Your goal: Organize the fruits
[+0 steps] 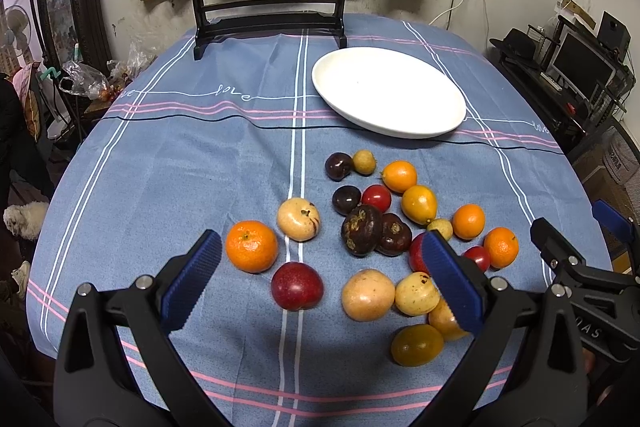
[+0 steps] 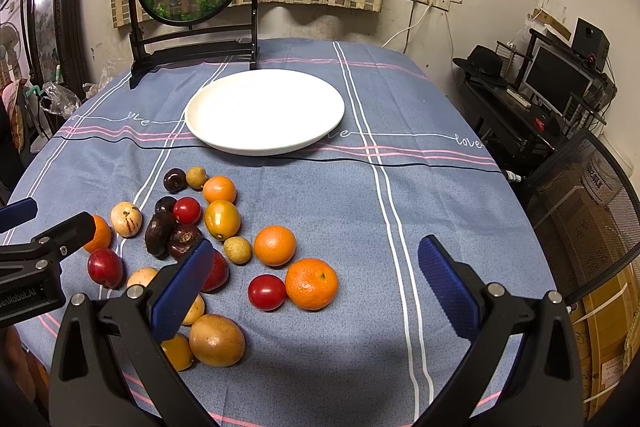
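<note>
**Both claws wide open over the fruit pile, nothing grabbed**

The left claw (image 1: 322,277) has its blue pads spread far apart and holds nothing. It hangs just above the near side of the fruit, with a red plum (image 1: 297,285) and a pale yellow fruit (image 1: 368,294) showing in the gap between the pads. A mandarin (image 1: 251,246) sits just beyond its left pad.

The right claw (image 2: 316,287) is spread just as wide and empty too. Its left pad covers part of a dark red fruit (image 2: 218,273), and a cherry tomato (image 2: 266,291) touching another mandarin (image 2: 311,283) lies in its gap.

All the fruit is loose in one cluster on the blue striped cloth of the bench (image 2: 440,187). The white plate (image 2: 265,113) sits bare farther back, well apart from the pile.

The left view catches a mangosteen (image 1: 361,230) clearly, plus a white dog (image 1: 25,219) at the left edge. The right view alone shows a mesh chair (image 2: 580,211).
</note>
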The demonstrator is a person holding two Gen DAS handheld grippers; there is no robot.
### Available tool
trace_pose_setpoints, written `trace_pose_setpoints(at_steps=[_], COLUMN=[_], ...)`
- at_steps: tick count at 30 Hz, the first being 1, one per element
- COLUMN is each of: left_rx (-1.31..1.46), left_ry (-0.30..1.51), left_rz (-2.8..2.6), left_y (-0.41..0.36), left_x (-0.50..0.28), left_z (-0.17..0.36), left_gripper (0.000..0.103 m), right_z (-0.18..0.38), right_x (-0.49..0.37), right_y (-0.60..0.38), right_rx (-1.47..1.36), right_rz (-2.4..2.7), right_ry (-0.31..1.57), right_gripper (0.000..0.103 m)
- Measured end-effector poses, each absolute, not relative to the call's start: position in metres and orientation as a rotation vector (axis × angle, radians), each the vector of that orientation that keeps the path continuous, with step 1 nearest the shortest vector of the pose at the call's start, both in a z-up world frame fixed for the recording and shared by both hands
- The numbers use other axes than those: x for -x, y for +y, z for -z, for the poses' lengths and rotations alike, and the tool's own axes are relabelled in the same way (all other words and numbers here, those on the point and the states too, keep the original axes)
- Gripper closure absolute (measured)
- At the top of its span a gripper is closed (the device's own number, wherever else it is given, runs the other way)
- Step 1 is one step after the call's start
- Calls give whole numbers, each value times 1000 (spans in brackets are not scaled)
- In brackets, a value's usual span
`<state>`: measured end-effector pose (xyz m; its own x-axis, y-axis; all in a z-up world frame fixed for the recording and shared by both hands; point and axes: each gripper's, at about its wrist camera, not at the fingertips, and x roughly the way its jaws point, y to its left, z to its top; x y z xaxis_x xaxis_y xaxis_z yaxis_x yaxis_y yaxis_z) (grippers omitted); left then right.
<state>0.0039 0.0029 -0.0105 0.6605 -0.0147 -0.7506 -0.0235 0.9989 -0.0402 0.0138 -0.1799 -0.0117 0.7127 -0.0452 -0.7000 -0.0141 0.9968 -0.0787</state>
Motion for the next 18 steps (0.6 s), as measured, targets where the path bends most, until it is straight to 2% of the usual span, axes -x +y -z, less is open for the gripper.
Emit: trace_pose_setpoints(at_steps=[13, 18], left_rx=[53, 52], left_ry=[863, 836], left_rz=[-12, -93], left_y=[8, 36], left_x=[-5, -5], left_z=[12, 10], left_gripper=[2, 2], right_z=[12, 13], right_x=[-15, -3], right_y=[-189, -200], right_rx=[47, 49], right_rz=[-69, -140], right_ry=[782, 791], right_gripper=[1, 1])
